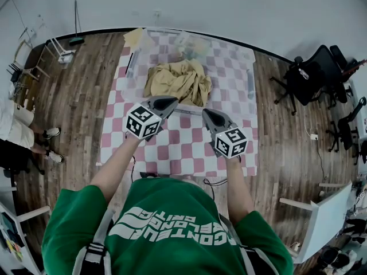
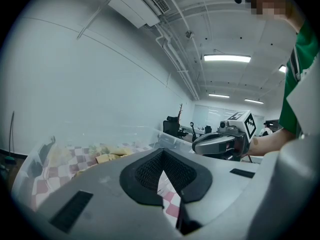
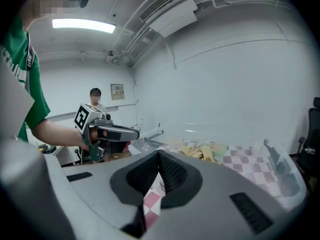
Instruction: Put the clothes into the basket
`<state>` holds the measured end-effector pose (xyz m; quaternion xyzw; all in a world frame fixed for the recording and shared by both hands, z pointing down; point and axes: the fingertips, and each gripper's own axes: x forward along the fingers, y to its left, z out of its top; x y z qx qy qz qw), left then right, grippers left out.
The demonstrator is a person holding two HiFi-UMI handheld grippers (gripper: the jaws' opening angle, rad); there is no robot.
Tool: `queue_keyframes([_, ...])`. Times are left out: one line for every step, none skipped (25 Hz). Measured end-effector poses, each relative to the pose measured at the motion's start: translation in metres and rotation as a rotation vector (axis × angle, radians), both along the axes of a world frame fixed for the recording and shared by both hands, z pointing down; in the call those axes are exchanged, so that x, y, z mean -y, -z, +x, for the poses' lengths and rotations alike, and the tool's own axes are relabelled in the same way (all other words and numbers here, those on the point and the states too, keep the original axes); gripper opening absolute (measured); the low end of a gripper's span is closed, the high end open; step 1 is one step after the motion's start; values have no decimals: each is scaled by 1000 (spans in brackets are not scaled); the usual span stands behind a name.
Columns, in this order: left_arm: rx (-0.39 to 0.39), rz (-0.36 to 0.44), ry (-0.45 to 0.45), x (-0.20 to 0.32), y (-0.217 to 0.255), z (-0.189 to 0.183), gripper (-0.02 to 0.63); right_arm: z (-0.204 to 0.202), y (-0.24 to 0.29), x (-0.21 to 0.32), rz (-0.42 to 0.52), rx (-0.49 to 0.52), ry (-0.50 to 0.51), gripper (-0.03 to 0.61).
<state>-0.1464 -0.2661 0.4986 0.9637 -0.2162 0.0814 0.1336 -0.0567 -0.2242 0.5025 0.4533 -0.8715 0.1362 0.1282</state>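
Mustard-yellow clothes (image 1: 178, 82) lie heaped inside the clear plastic basket (image 1: 250, 76) on the pink-checked table (image 1: 172, 148), with paler pieces (image 1: 192, 44) at the basket's far end. I see no garment clearly outside the basket, so I judge the task done or very nearly so; little seems left to move. My left claw (image 1: 170, 102) and right claw (image 1: 207, 115) hover just short of the basket's near wall, each pressed together on nothing

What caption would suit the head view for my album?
Left tongs and right tongs, shut, over checked table near yellow clothes.
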Motion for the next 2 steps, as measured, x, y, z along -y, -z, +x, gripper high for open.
queue_keyframes([0, 0, 0, 0, 0, 0, 3, 1, 0, 0, 1, -1, -1, 9])
queue_keyframes([0, 0, -1, 1, 0, 1, 3, 1, 1, 0, 2, -2, -1, 9])
